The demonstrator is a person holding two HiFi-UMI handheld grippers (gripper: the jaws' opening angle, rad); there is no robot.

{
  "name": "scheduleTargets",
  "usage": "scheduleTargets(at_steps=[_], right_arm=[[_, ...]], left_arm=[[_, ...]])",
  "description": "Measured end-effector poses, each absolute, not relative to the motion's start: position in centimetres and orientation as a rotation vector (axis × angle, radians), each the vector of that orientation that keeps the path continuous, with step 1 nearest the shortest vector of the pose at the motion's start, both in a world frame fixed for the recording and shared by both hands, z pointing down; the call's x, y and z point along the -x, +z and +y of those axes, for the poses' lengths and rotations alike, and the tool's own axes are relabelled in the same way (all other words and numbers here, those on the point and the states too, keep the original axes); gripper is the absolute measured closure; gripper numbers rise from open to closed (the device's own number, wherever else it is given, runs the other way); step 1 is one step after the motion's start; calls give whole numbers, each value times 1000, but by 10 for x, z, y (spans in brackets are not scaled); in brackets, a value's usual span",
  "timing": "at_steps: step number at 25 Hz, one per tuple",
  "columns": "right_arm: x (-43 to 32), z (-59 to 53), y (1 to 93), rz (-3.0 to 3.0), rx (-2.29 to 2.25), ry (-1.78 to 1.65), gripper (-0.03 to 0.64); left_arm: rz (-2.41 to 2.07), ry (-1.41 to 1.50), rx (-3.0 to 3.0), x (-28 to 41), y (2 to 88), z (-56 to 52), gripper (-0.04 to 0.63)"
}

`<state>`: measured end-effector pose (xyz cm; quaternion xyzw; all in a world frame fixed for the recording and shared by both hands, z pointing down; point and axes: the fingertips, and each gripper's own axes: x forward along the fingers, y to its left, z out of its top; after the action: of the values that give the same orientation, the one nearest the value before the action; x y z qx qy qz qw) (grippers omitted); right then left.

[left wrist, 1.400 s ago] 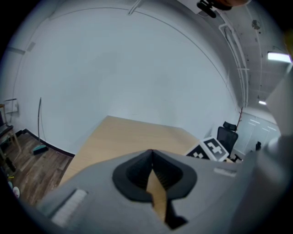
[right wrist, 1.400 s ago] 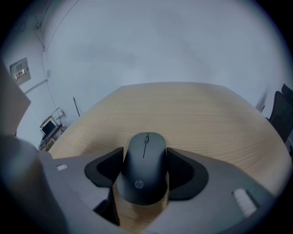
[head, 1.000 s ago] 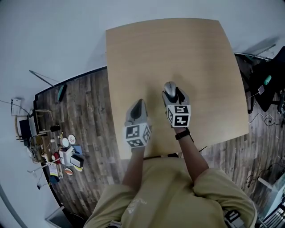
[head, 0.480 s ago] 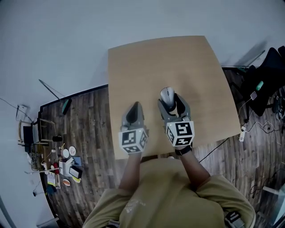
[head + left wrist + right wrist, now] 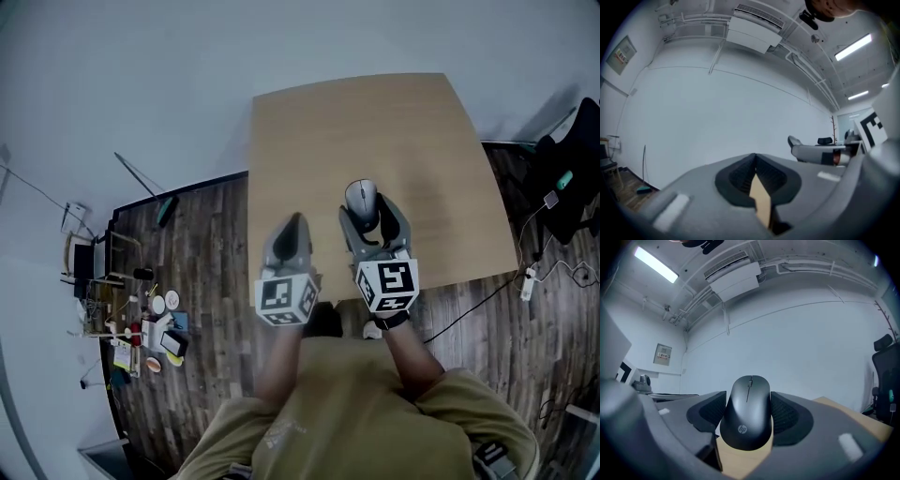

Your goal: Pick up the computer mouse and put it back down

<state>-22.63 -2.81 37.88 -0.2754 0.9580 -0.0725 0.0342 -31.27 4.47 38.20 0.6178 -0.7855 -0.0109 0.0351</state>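
A dark grey computer mouse [image 5: 747,413] sits clamped between the two padded jaws of my right gripper [image 5: 749,414], raised so that the far wall shows behind it. From the head view the mouse [image 5: 361,199] pokes out ahead of the right gripper [image 5: 372,214], above the light wooden table [image 5: 441,169]. My left gripper [image 5: 290,232] hovers over the table's left part, jaws shut with nothing between them. In the left gripper view only a thin sliver of tabletop shows between the closed pads of the left gripper [image 5: 756,180].
The table's near edge runs just below both grippers. Dark plank floor surrounds the table, with a cluttered pile of small items [image 5: 141,328] at the left, a cable and power strip [image 5: 527,281] at the right, and an office chair [image 5: 572,187] beyond the right edge.
The right gripper has pulled back toward the table's near edge and lifted with the mouse held in it. The left gripper came back alongside it, still shut.
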Motion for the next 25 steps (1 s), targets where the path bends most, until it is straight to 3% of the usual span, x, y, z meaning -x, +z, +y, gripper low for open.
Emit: scheduleTargets(at_steps=[9, 14, 19, 25], right_arm=[[189, -35, 378, 2819, 1234, -196, 319], [128, -28, 393, 2668, 1563, -243, 319], [42, -6, 419, 2488, 1902, -290, 319], [-105, 41, 401, 2284, 2096, -195, 319]], left_arm=[[-2122, -1, -2179, 297, 385, 8, 598], [-1843, 40, -2380, 248, 405, -7, 598], [-1477, 45, -2523, 167, 440, -22, 598], [-1182, 44, -2699, -5, 434, -9, 597]])
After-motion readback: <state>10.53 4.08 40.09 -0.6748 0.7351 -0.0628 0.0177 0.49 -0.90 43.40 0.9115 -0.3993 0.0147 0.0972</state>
